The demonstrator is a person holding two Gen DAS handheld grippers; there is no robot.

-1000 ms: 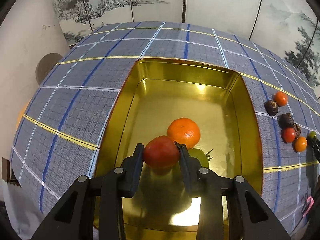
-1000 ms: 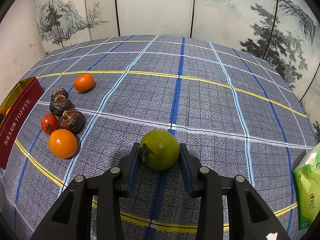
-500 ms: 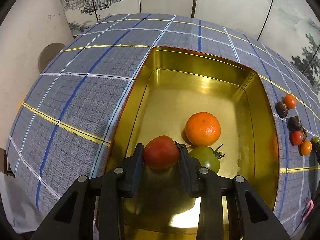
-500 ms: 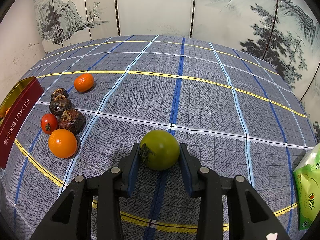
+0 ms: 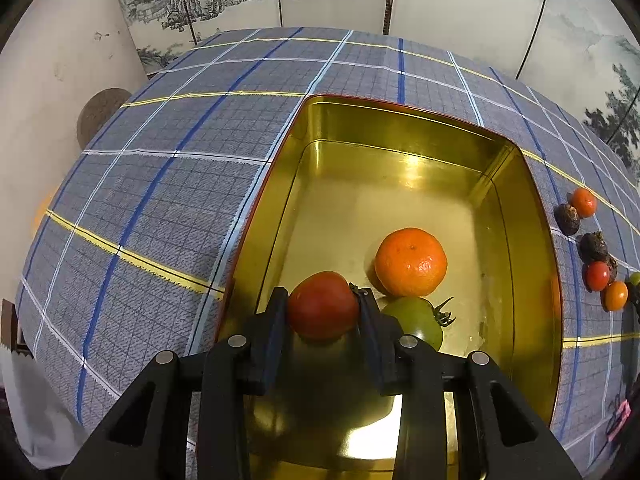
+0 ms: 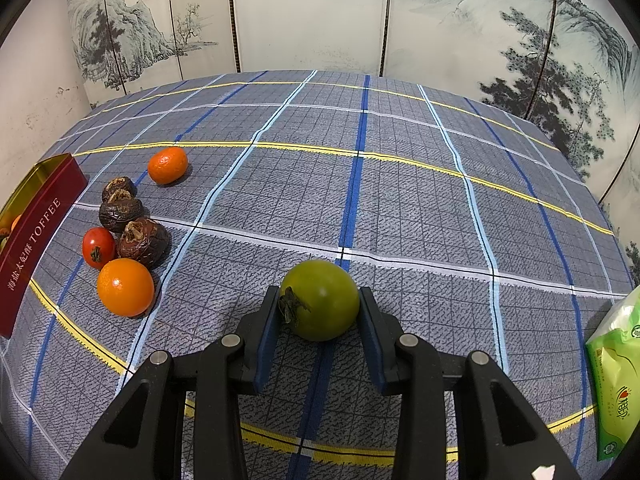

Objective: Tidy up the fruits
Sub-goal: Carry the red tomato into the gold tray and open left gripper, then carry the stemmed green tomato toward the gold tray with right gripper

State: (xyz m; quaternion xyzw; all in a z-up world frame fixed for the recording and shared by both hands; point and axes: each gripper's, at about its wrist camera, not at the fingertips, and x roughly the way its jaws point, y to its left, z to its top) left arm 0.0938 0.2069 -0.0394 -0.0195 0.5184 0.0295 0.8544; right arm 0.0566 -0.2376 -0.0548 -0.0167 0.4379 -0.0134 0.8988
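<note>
Left gripper [image 5: 323, 307] clamped on red tomato [image 5: 322, 304], poised over gold tin [image 5: 400, 136] near its front-left corner; right gripper [image 6: 319, 307] clasping green tomato [image 6: 320, 299], tin well off leftward.

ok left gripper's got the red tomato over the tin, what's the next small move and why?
Probably lower a little and open the left gripper. It is shut on the red tomato above the gold tin, beside the orange and green tomato already lying inside, with bare floor below and to the left.
</note>
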